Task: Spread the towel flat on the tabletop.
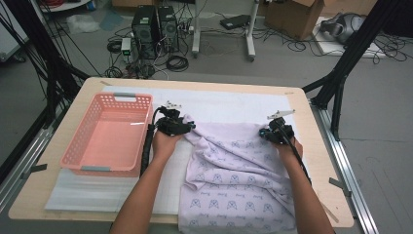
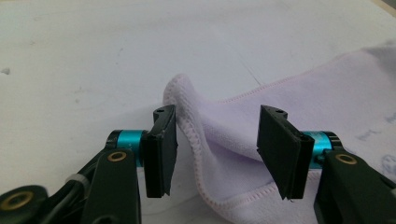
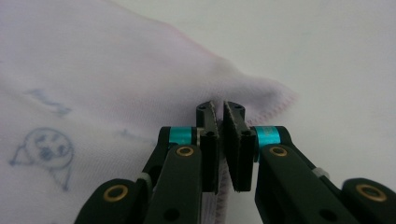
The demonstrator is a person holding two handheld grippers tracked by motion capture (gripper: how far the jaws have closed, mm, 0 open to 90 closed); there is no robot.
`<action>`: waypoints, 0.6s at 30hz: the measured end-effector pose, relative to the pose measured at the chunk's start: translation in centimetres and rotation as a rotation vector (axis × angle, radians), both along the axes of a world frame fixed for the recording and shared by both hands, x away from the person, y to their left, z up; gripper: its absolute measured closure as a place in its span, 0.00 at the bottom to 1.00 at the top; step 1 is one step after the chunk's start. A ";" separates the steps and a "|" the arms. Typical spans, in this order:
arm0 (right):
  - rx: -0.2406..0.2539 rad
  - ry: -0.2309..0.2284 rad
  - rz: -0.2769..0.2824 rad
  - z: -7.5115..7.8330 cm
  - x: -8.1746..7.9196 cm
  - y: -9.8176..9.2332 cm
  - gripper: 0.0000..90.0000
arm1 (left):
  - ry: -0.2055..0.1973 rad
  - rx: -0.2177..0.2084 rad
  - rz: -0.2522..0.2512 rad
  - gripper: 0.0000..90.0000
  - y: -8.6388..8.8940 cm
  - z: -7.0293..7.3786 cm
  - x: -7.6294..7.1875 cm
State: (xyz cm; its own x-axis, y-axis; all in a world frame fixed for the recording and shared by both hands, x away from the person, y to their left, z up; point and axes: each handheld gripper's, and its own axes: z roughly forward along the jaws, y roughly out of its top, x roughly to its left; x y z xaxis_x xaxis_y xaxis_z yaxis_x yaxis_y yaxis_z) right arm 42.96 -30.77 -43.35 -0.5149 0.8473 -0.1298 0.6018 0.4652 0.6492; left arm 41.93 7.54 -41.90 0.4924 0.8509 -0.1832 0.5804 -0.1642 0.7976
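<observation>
A laboratory recording bench: a wooden table (image 1: 48, 195) framed by black struts (image 1: 346, 63), with computer towers (image 1: 156, 31), loose cables (image 1: 204, 36) and cardboard boxes (image 1: 297, 17) on the grey floor.

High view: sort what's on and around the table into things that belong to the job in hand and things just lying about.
In the job:
- lilac printed towel
- left tongs, open around a towel corner
- right tongs, shut on the other far corner

Lying about:
- pink basket, nothing in it
- computer towers on the floor
- cardboard box
- cables
</observation>
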 end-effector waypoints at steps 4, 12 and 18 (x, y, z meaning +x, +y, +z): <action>-0.054 -0.129 -0.227 0.3 0.9 -1.8 0.94 | 0.004 0.016 -0.024 0.57 -0.4 -0.3 -0.9; 0.097 -0.142 -0.244 0.6 0.2 -2.5 0.72 | 0.060 -0.054 -0.114 0.47 -2.6 -1.2 -1.4; 0.151 -0.155 -0.192 1.6 -1.2 -2.7 0.71 | 0.086 -0.031 -0.190 0.46 -4.9 -1.9 -2.1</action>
